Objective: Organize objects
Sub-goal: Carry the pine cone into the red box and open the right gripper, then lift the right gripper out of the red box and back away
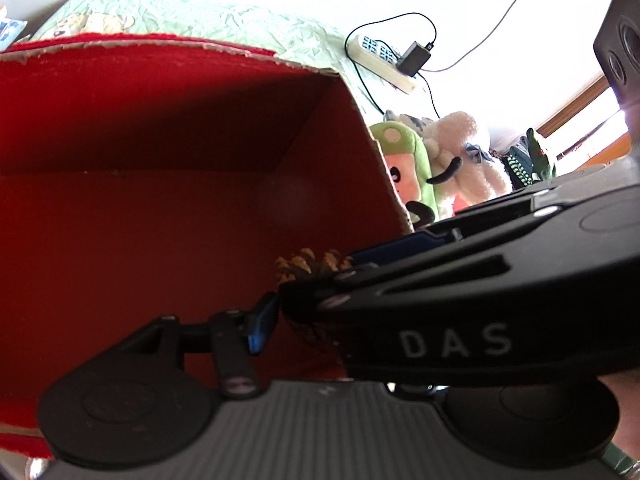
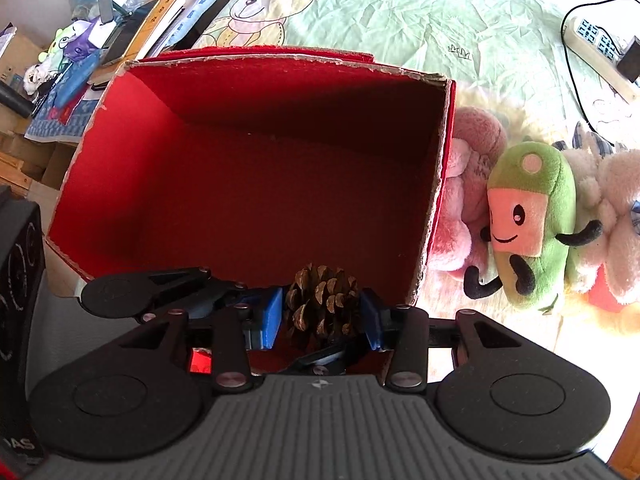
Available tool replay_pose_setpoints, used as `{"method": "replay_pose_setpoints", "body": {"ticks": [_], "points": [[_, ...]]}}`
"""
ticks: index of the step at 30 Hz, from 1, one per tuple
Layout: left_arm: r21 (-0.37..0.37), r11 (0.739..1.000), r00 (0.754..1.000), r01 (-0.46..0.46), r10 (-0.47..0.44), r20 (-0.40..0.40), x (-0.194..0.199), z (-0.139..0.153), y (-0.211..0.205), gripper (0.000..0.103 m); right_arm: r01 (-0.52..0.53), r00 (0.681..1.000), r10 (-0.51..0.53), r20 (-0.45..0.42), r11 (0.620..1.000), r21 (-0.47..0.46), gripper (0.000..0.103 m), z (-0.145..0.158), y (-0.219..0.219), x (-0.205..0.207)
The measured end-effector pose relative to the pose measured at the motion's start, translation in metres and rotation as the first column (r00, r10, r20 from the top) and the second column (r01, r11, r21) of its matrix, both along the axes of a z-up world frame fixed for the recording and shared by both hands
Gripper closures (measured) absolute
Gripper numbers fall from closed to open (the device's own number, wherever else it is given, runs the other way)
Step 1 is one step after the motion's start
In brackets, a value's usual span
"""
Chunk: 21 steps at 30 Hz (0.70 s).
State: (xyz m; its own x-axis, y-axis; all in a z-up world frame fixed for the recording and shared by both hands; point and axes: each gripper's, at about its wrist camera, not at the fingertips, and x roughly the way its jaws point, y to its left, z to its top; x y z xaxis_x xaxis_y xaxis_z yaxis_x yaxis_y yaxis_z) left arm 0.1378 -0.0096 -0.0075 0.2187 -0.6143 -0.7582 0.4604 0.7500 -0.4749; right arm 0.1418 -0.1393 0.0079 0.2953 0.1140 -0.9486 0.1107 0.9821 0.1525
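A brown pine cone (image 2: 324, 300) hangs just inside the near edge of a red open-topped box (image 2: 280, 120). My right gripper (image 2: 322, 318) is shut on it, one blue pad against each side. In the left wrist view only the cone's scale tips (image 1: 308, 262) show over the red box wall (image 1: 160, 128). The right gripper's black body (image 1: 480, 300) crosses in front there. My left gripper (image 1: 308, 316) reaches in beside the cone. Its left blue pad (image 1: 262, 322) stands close against the cone's dark side. Its other finger is hidden, so its grip cannot be read.
The box sits on a pale green bedsheet (image 2: 400, 12). A pink plush (image 2: 472, 184), a green plush (image 2: 532, 220) and a white plush (image 2: 608, 216) lie right of the box. A power strip (image 2: 596, 52) with cable lies at the far right. Books and clutter (image 2: 132, 36) are piled at the far left.
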Motion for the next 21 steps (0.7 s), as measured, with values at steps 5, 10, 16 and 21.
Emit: {"method": "replay_pose_setpoints", "body": {"ticks": [5,10,16,21], "points": [[0.008,1.0,1.0,-0.009,0.009,-0.01,0.0013,-0.0012,-0.001,0.043,0.005,1.0,-0.005,0.002,1.0,-0.008,0.058,0.0011,-0.0014,0.0043],[0.005,1.0,1.0,-0.017,0.017,-0.026,0.0024,-0.0017,0.0005,0.035,0.009,1.0,-0.009,0.0,1.0,-0.016,0.058,0.0001,0.0008,0.0066],[-0.005,1.0,1.0,-0.02,0.02,-0.014,0.0003,0.0005,0.0057,0.025,0.015,1.0,-0.015,0.009,1.0,-0.016,0.057,0.0006,0.0012,0.0043],[-0.003,1.0,1.0,-0.024,0.024,-0.015,-0.0008,0.0004,0.008,0.025,0.022,1.0,-0.022,0.014,1.0,-0.02,0.057,-0.0004,0.0041,0.004]]}}
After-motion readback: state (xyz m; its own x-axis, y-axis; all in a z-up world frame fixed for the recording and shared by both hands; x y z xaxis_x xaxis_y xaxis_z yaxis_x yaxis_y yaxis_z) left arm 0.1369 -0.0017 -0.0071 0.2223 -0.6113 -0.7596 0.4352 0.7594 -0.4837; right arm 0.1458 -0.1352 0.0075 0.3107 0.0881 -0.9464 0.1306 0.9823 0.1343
